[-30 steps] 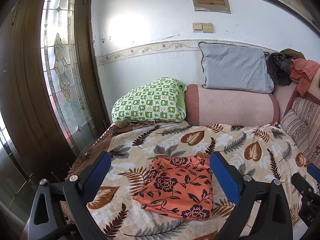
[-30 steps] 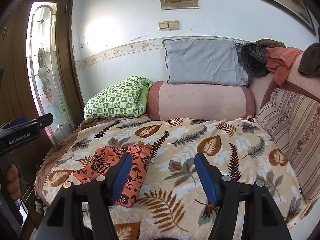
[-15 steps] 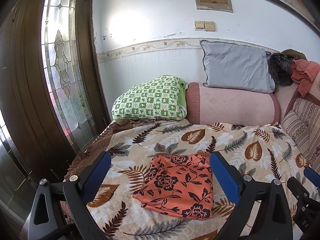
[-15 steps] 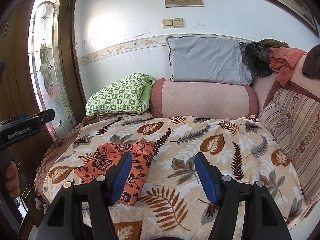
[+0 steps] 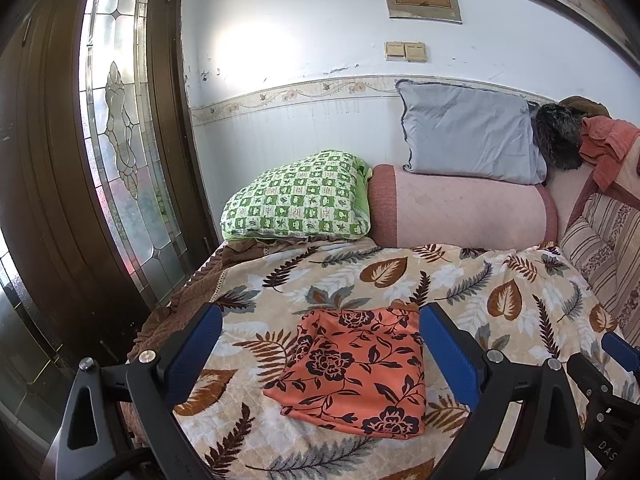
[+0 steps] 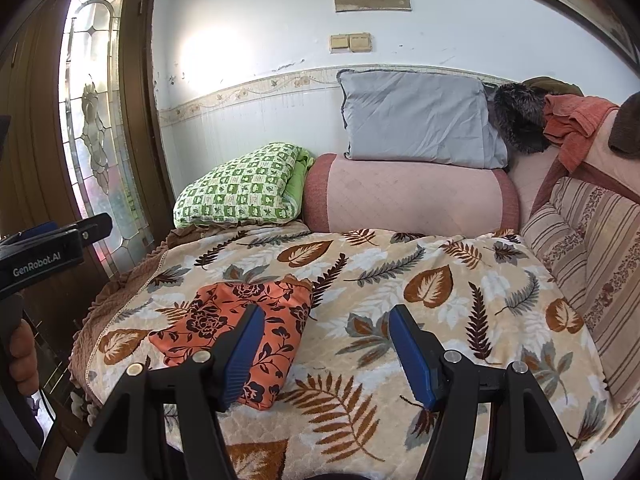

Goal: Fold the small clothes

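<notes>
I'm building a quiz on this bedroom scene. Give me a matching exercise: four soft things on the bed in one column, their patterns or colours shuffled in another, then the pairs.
Things:
1. folded garment
2. front pillow
3. top pillow
4. bolster

Looks:
A. plain grey
B. pink with darker ends
C. orange with dark flowers
D. green and white checks

Pairs: 1-C, 2-D, 3-A, 4-B

We see the folded cloth [image 5: 352,368] lying on the blanket [image 5: 500,280] near its front left. Behind, a pillow [image 5: 296,200] sits left of the bolster [image 5: 460,210]; a cushion [image 5: 468,134] rests on the bolster. The door [image 5: 112,140] stands left.
</notes>
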A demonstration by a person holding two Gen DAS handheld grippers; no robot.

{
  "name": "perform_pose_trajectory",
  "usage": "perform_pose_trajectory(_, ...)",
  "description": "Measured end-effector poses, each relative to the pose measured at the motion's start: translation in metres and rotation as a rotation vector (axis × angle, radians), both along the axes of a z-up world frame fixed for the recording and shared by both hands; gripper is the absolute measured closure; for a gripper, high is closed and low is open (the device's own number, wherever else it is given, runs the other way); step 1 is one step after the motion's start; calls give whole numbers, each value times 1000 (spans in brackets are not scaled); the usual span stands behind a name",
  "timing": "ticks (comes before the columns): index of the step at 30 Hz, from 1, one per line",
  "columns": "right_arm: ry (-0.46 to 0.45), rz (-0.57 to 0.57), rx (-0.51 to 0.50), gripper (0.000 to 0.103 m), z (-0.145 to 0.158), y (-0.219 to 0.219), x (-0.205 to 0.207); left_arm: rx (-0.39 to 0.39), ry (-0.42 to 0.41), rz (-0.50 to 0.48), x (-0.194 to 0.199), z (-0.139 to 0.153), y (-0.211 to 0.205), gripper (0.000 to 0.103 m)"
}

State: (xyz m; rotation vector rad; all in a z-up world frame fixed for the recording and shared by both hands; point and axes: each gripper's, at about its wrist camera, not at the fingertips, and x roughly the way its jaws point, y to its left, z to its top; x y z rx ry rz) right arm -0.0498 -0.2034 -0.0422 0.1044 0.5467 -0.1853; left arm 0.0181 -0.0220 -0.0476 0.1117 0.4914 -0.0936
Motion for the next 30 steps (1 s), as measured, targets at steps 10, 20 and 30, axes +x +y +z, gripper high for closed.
perform_pose_trajectory(10, 1, 5, -1, 34, 0, 2, -1, -1, 4, -8, -1, -2, 0, 4)
perform_pose_trajectory(20, 3, 9, 0, 34, -1, 5, 0, -9, 8, -30, -1, -3, 3, 4)
perform_pose_trajectory(30, 15, 25, 2, 34, -3, 9, 5, -11, 12, -35, -1, -4, 4, 4)
